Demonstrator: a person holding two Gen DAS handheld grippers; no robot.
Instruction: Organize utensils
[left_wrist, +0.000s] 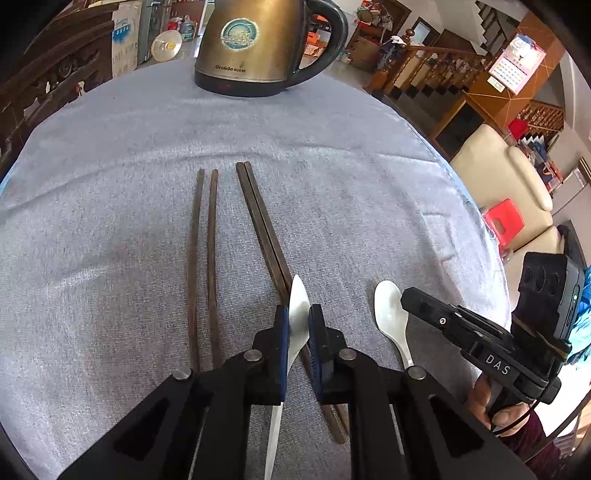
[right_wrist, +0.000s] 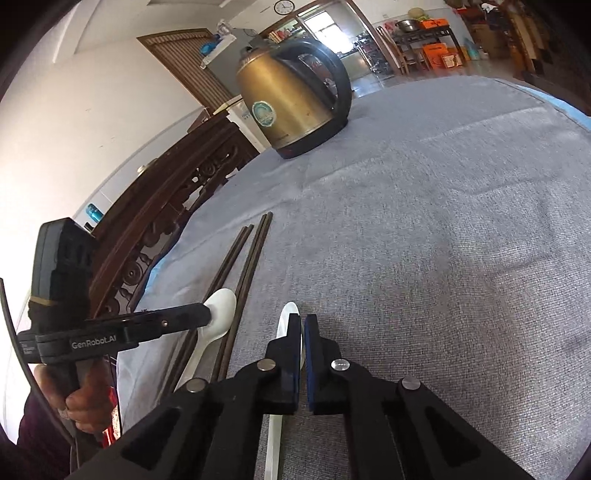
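Left gripper (left_wrist: 298, 325) sits low at six o'clock in its own view, its blue pads clamped on the bowl of a white spoon (left_wrist: 297, 314) turned on edge, with the handle running back under the jaws toward the bottom of the frame. At about nine o'clock of that gripper a pair of brown chopsticks (left_wrist: 202, 258) lies flat on the grey tablecloth (left_wrist: 110, 166), the two sticks slightly apart and pointing toward twelve. Just right of them a second pair of chopsticks (left_wrist: 262, 225) lies with its sticks touching, slanting down under the held spoon. At three o'clock of the gripper a second white spoon (left_wrist: 389, 314) shows, with the right gripper (left_wrist: 406, 295) closed at its bowl. A brass-coloured electric kettle (left_wrist: 258, 40) stands upright at twelve o'clock, well apart from the utensils.

From the right wrist camera, the left gripper (right_wrist: 207, 314) comes in from nine o'clock, its tip against the first spoon (right_wrist: 223, 306), which lies between the two chopstick pairs (right_wrist: 255, 258). At six o'clock the right gripper (right_wrist: 303, 332) has its pads drawn together on the edge of the second spoon (right_wrist: 286, 317); the grip looks firm, though the pads hide the contact itself. The kettle (right_wrist: 291, 107) stands at eleven o'clock on the cloth.
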